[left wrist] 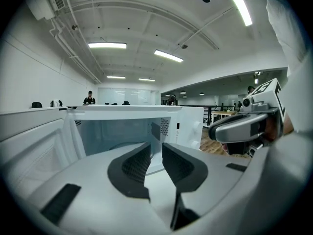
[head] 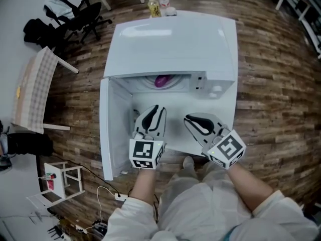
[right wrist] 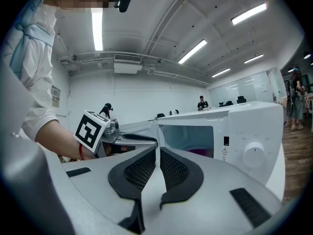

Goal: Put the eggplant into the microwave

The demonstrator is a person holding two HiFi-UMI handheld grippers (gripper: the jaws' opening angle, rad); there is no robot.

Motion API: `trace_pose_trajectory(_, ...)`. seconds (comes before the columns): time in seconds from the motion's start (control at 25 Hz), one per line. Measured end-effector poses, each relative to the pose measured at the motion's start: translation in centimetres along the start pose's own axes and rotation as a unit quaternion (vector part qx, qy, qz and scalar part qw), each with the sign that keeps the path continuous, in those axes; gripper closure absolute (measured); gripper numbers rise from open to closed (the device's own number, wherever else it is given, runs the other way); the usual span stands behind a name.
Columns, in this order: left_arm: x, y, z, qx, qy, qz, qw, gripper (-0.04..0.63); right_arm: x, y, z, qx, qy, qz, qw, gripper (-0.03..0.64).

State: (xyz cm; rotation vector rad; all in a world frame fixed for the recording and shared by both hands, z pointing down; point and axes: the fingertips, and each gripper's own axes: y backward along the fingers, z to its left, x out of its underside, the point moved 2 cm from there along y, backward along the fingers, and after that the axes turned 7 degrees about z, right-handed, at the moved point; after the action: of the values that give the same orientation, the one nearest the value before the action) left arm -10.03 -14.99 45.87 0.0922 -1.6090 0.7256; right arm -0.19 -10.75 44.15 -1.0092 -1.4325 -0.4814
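Eggplant (head: 161,80): lay inside microwave (head: 170,39); door (head: 113,129) stood open. Left gripper (head: 153,112): jaws slightly apart, empty. Right gripper (head: 193,120): jaws together, empty. Hazard: a hard shove on the door might jolt the eggplant forward

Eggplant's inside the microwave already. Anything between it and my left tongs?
Nothing visible. The door is swung open leftward, and the eggplant lies in the microwave cavity ahead of the empty left tongs.
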Motion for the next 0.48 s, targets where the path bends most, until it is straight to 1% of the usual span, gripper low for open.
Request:
trace_pose_trajectory(0.24,-0.2,2.0,-1.7,0.012,0.003,-0.016,0.9998,0.543,0.1,1.2,1.3,-0.003,0.011,0.001,1.000,0.580)
trace_pose_trajectory(0.48,-0.7,4.4,-3.5,0.033,-0.005,-0.037,0.9988,0.577,-0.2,2.1,2.9,-0.006,0.019,0.001,1.000,0.580)
